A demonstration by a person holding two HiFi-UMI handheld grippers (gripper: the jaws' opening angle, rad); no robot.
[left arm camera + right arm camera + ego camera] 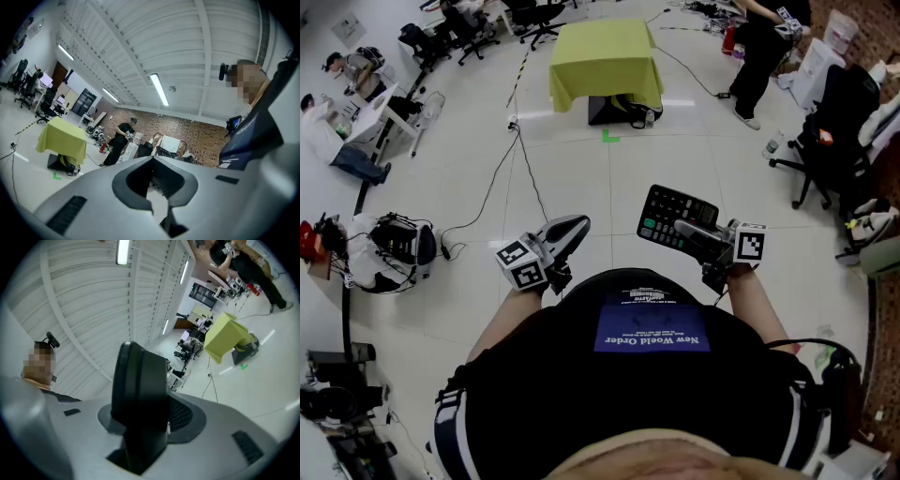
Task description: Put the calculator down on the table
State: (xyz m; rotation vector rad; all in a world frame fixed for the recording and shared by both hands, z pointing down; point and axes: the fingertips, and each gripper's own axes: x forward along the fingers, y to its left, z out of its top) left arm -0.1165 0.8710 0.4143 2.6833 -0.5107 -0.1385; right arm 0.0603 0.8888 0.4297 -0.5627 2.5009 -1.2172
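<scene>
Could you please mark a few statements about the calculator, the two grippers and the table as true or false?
1. The right gripper grips the calculator. True.
2. The calculator lies on the table. False: it is held in the air in front of the person, and the table stands far off across the floor.
3. The left gripper has nothing between its jaws. True.
4. The table is covered with a red cloth. False: its cloth is yellow-green.
5. Both grippers share the hold on the calculator. False: only the right gripper holds it; the left gripper is apart from it.
</scene>
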